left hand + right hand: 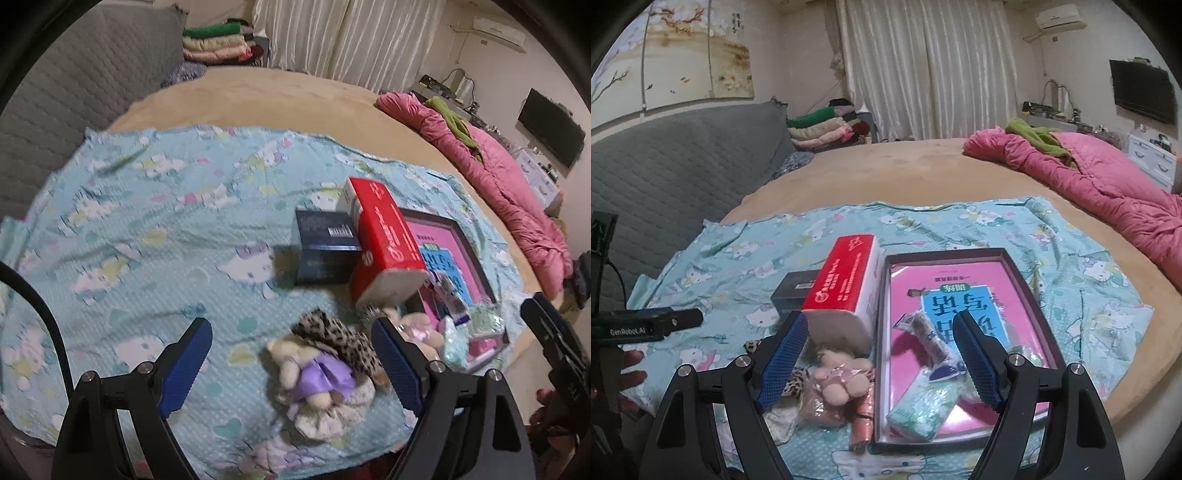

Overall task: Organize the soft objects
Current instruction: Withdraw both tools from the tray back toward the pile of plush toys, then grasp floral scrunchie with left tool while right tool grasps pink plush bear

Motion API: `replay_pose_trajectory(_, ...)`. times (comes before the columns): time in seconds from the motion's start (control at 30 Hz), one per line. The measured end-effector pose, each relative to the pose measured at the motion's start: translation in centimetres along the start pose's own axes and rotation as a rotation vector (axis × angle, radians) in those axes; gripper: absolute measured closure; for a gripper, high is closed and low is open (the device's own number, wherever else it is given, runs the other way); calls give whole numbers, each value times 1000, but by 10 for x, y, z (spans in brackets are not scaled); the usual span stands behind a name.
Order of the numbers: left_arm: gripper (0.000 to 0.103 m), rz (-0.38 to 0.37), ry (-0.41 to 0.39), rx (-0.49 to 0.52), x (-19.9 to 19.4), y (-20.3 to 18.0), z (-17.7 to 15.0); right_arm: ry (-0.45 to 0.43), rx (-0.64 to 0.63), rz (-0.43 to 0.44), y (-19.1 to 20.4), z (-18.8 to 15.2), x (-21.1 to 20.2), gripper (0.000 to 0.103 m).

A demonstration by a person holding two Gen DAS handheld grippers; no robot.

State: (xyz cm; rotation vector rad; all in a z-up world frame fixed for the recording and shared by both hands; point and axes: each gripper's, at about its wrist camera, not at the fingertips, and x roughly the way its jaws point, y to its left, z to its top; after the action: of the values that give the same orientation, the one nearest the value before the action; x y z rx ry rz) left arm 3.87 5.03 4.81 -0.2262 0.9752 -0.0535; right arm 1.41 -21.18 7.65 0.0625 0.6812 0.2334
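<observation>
I was at the approach step, with nothing picked up yet. My left gripper (291,365) stood wide and empty, and just ahead of it, between the fingers and nearer the right-hand one, lay the purple-dressed plush doll (314,373) on the blue cartoon sheet (129,229), touching neither pad. It looked limp and small, cream limbs splayed, resting on a pale frilled cloth (332,421) with a leopard-print piece (340,339) tucked against its far side. I judged the next move called for easing down and centring the doll before closing, so that the leopard cloth stayed out of the grip. My right gripper (882,360) was likewise wide and held nothing; the pink plush toy (834,384) lay just inside its left finger, under the end of the red tissue box (846,280). Toward its right finger sat the shallow tray (1027,291), with a green tissue pack (919,410) already inside.
</observation>
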Motion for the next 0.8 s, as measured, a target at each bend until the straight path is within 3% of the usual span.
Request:
replay_pose_trajectory(0.17,15,17,45,19,11,1,-18,21,-29,16,9,-7,3,21)
replay_pose_trajectory(0.43,15,-37,118,24,24,-1,-38,55,-50,24,12,-13,10,21)
replay_pose_trajectory(0.8,15,-53,204,41,45,-7,-56,159,-108,45,20,-37,35,21)
